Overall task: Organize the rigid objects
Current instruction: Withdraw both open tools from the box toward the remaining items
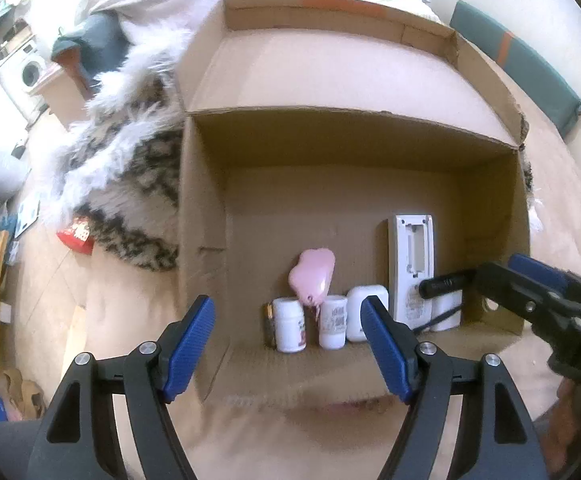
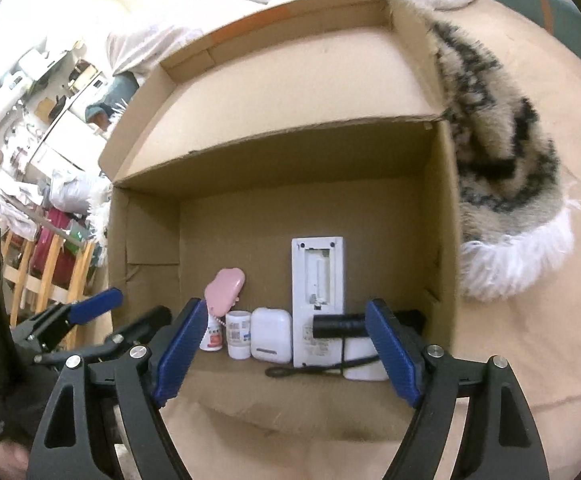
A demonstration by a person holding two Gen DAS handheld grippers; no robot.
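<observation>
An open cardboard box (image 1: pixel 210 208) (image 2: pixel 442 220) holds a row of things along its near wall: a white pill bottle (image 1: pixel 289 330) (image 2: pixel 211 338), a second white bottle (image 1: pixel 333 322) (image 2: pixel 238 334), a white earbud case (image 1: pixel 360 312) (image 2: pixel 271 334), a pink heart-shaped case (image 1: pixel 312 276) (image 2: pixel 224 290), a white remote, back side up (image 1: pixel 410 264) (image 2: pixel 317 292), and a black cylinder (image 1: pixel 444 285) (image 2: pixel 338 326) lying on a white object. My left gripper (image 1: pixel 288 344) is open and empty at the near rim. My right gripper (image 2: pixel 286 354) is open; the cylinder lies at its right fingertip, touching or apart I cannot tell.
A furry striped blanket (image 1: pixel 122 168) (image 2: pixel 502 184) lies against the box on the beige bedding. A red packet (image 1: pixel 76 234) sits left of the box. A dark green cushion (image 1: pixel 522 64) lies at the far right. Wooden chairs (image 2: pixel 46 276) stand at the left.
</observation>
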